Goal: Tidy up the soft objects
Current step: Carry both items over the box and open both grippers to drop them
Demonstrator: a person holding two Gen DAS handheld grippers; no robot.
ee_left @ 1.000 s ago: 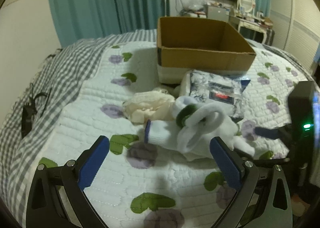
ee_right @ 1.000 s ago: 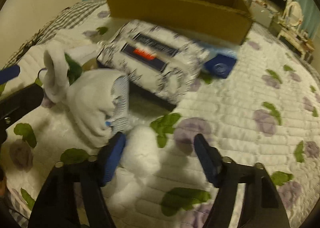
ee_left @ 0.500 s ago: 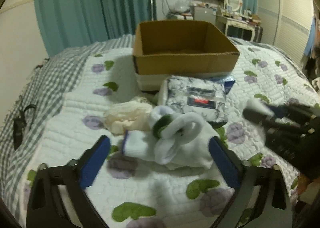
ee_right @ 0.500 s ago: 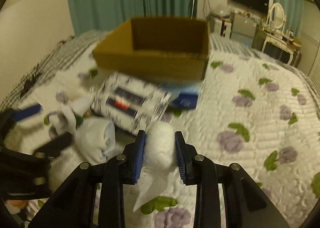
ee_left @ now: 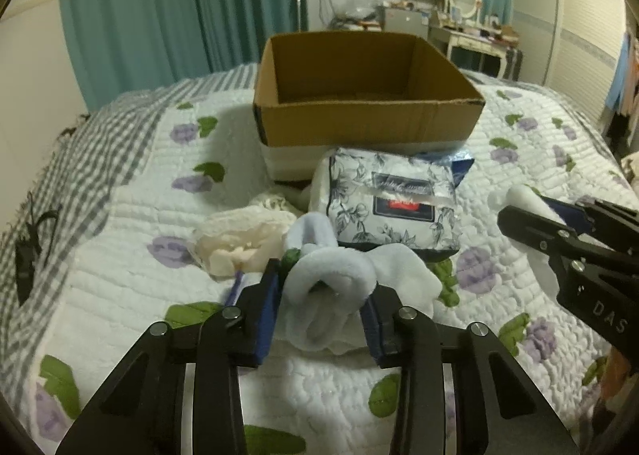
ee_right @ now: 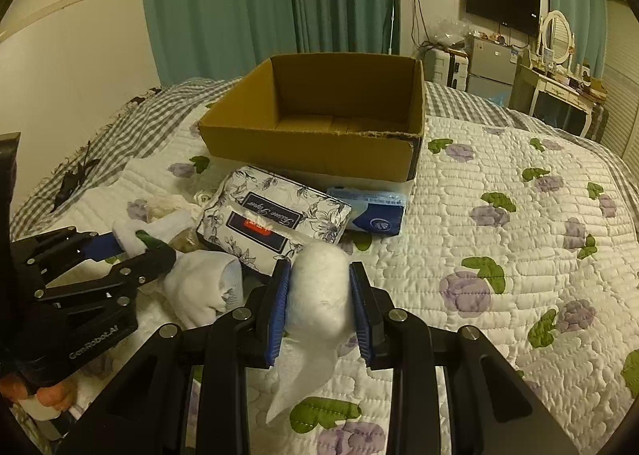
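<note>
A white wad [ee_right: 319, 287] sits clamped in the right gripper [ee_right: 319, 307], above the quilt [ee_right: 499, 255]. The left gripper [ee_left: 319, 307] is clenched on a white sock bundle [ee_left: 331, 283] lying on the quilt before the tissue pack [ee_left: 393, 203] and the box [ee_left: 359, 123]

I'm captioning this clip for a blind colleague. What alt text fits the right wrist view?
The right gripper is clamped on a white wad of soft paper above a floral quilt. Ahead sit a tissue pack and an open cardboard box; the left gripper pinches white socks.
</note>
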